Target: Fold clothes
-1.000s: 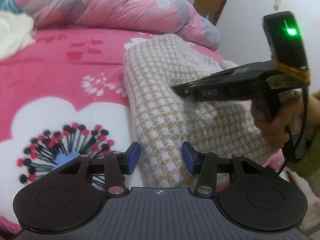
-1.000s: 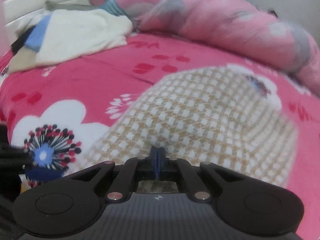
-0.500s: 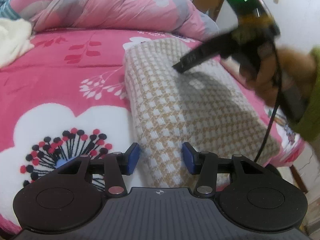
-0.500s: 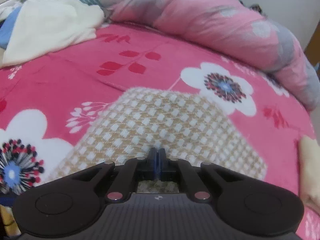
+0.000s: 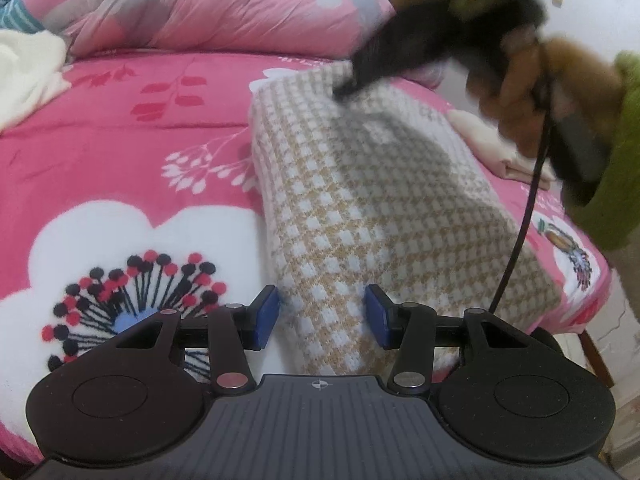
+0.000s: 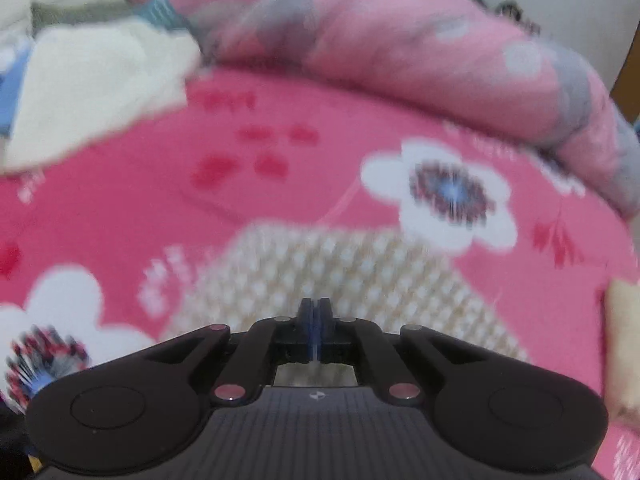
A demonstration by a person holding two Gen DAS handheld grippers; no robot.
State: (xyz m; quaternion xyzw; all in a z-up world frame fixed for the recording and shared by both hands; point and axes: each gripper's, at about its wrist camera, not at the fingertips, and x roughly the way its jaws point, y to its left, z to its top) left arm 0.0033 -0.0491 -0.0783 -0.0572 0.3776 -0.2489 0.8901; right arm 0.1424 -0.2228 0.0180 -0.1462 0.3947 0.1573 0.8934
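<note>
A folded beige-and-white houndstooth knit garment (image 5: 384, 208) lies on the pink floral bedspread (image 5: 132, 152). My left gripper (image 5: 322, 316) is open, its blue pads on either side of the garment's near end. My right gripper (image 6: 315, 320) is shut with nothing visible between the pads, above the garment's far part (image 6: 320, 272). In the left wrist view it shows as a blurred dark shape (image 5: 400, 52) over the garment's far end, held by a hand.
A rolled pink-and-grey quilt (image 5: 208, 8) lies along the far side of the bed. A white cloth pile (image 6: 92, 80) sits at the far left. A cream folded item (image 5: 496, 148) lies at the bed's right edge. A cable (image 5: 524, 216) hangs from the right gripper.
My right gripper has lifted off the garment and moved up and toward its far end, staying shut. My left gripper has stayed open at the near end.
</note>
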